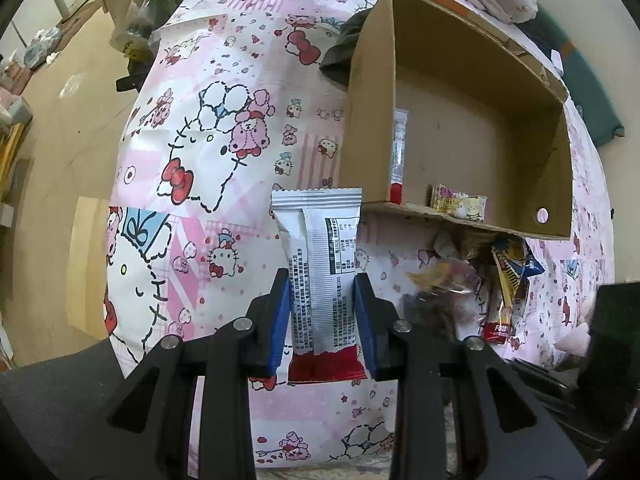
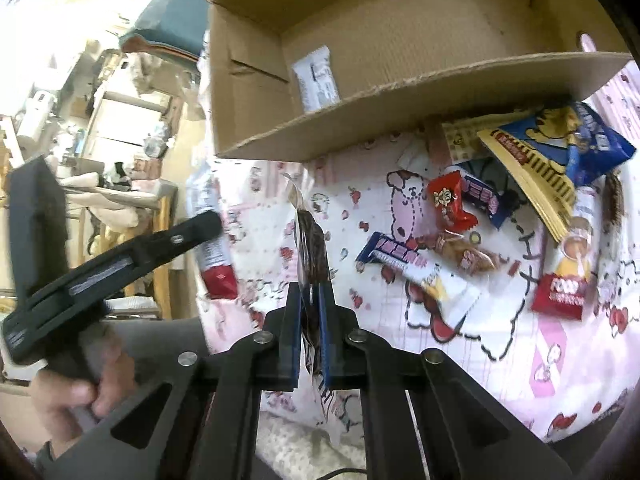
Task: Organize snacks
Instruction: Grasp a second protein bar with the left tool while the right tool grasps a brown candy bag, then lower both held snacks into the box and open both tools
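We take the cardboard box (image 1: 476,128) as our landmark. Our left gripper (image 1: 323,312) is clamped on a white snack packet with a red end (image 1: 322,280), held upright just in front of the box's near-left corner; its black back-panel print is too small for us to read. Our right gripper (image 2: 311,320) pinches a dark-filled clear wrapper (image 2: 310,256) edge-on, below the box's front wall. Inside the box lie a similar white packet (image 2: 316,80) and a small yellow candy pack (image 1: 458,202). In front of the box, on the pink cartoon cloth (image 1: 224,128), sits a snack pile: a red pouch reading "FOOD" (image 2: 560,292), a blue bar (image 2: 394,254), a red candy (image 2: 450,202).
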